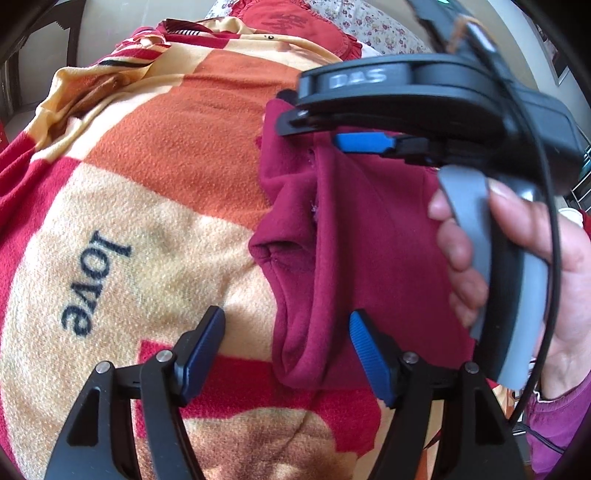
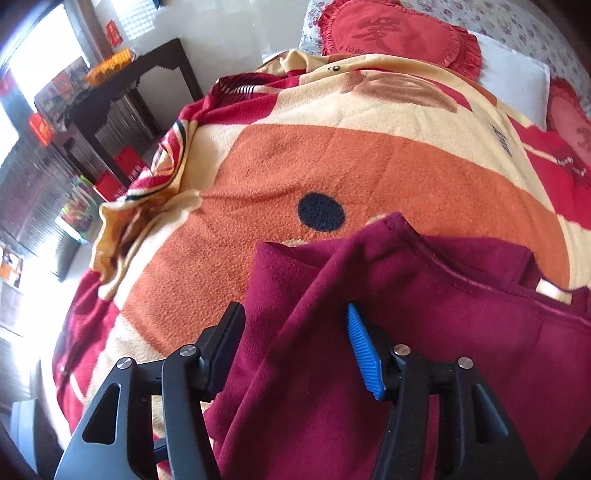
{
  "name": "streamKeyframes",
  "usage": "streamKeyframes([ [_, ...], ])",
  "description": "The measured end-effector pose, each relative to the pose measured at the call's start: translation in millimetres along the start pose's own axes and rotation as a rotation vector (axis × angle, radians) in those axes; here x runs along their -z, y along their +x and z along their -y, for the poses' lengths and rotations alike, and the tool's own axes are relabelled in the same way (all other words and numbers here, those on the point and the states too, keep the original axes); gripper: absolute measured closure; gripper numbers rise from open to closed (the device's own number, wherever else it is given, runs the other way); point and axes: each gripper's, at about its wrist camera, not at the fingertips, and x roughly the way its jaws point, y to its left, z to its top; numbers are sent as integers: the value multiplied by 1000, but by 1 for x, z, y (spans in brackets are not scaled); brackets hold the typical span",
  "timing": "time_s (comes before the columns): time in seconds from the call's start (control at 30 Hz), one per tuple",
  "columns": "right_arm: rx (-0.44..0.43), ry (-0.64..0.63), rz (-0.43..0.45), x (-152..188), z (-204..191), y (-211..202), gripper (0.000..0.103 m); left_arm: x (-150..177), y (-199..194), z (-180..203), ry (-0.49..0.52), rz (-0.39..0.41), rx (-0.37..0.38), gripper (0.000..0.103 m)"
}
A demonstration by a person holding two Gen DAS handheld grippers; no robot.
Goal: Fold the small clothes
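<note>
A dark red fleece garment lies bunched on a patterned blanket on a bed. In the left wrist view my left gripper is open just above the garment's near edge, with fabric between and beyond its fingers. The right gripper shows there from the side, held in a hand over the garment's far end. In the right wrist view the right gripper is open, and a raised fold of the garment stands between its fingers.
The blanket has orange, cream and red blocks and a bunched edge at the left. Red heart cushions lie at the head of the bed. A dark side table stands beside the bed.
</note>
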Motion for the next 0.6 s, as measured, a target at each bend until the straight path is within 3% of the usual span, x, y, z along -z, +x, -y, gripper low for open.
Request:
streamKeyframes([
  [0.17, 89, -49, -33, -6, -16, 16, 56, -1, -2, -7, -10, 2, 6, 29],
  [0.33, 141, -102, -68, -7, -30, 31, 39, -3, -3, -10, -4, 5, 3, 29],
  [0.4, 170, -128, -77, -6, -34, 35, 39, -2, -3, -11, -4, 4, 4, 29],
  [0.47, 177, -134, -79, -6, -34, 35, 41, -2, -3, -10, -1, 5, 2, 29],
  [0.53, 189, -137, -75, -6, -32, 33, 61, -3, -4, -7, 4, 5, -4, 29],
  [0.6, 165, -127, -64, -5, -22, 26, 72, -3, -5, 0, 8, 5, -10, 29],
])
